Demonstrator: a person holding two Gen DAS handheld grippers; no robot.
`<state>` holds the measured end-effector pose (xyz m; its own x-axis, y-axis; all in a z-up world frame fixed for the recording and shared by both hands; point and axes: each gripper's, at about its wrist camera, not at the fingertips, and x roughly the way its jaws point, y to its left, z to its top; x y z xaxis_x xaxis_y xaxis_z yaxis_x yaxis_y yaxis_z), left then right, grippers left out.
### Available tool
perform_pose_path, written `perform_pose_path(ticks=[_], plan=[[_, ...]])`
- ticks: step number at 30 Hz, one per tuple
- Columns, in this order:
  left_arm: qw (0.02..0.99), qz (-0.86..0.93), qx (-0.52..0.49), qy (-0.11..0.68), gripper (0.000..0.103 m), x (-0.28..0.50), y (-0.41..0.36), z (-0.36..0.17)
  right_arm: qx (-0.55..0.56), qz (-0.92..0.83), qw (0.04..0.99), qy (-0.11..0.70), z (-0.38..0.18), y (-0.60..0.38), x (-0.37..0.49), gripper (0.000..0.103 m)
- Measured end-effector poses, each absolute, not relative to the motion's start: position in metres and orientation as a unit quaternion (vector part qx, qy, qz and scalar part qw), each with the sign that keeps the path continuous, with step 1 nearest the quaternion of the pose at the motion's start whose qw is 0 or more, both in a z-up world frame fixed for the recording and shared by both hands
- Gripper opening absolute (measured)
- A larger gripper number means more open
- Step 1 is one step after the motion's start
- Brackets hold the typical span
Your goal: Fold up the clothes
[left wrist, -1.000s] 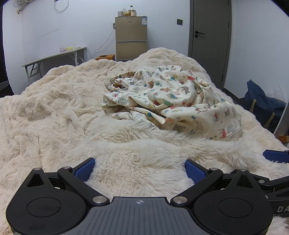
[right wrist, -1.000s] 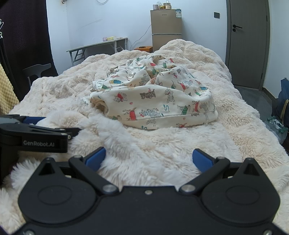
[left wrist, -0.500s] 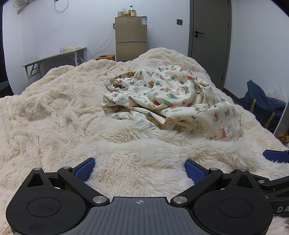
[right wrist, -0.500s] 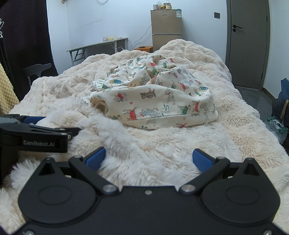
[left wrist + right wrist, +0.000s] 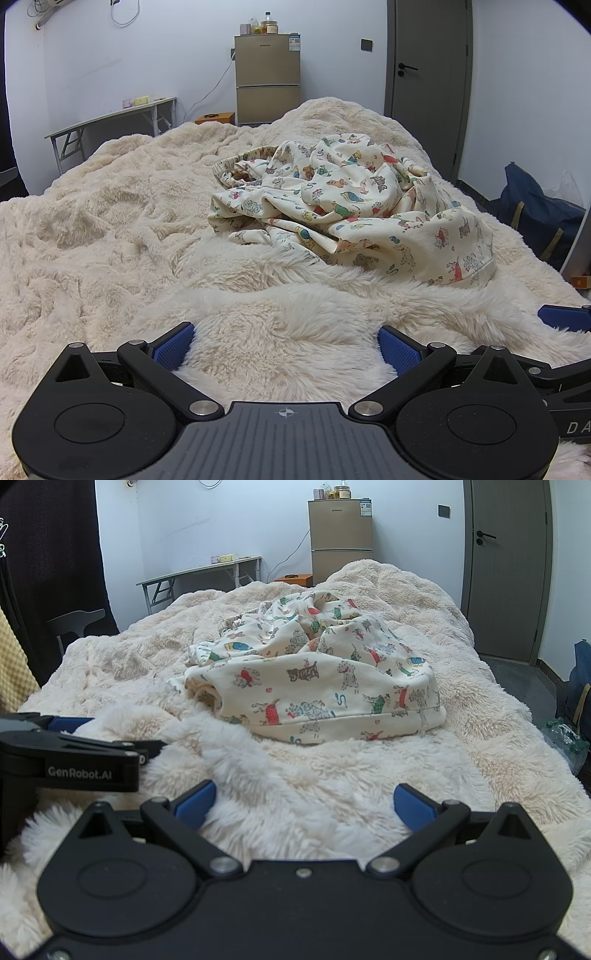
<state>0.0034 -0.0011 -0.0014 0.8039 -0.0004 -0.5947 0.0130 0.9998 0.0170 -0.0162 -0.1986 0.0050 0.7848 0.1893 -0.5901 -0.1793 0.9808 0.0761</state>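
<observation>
A: While both claws sit apart and empty on the fluffy blanket (image 5: 110, 229), your printed garment (image 5: 351, 206) lies crumpled mid-bed, well beyond them.

B: Take your left gripper (image 5: 284, 345) and right gripper (image 5: 304, 805) to the near hem (image 5: 332, 727) corners, then spread it flat.

Two low fisheye views look forward along a bed (image 5: 110, 229) covered in cream fur, each from just above its surface. The left wrist view faces the crumpled printed garment (image 5: 351, 206) from its left; the right wrist view sits nearer it. Both share the garment, fridge (image 5: 341, 541) and door (image 5: 506, 568).
</observation>
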Motion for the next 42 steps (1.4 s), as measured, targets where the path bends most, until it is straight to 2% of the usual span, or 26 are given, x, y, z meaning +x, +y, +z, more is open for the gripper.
perform_pose_path(ticks=[42], plan=[[0.949, -0.005, 0.017, 0.313, 0.103, 0.0033, -0.0041, -0.0016, 0.009, 0.095, 0.944, 0.316, 0.0048, -0.1979, -0.0163, 0.103]])
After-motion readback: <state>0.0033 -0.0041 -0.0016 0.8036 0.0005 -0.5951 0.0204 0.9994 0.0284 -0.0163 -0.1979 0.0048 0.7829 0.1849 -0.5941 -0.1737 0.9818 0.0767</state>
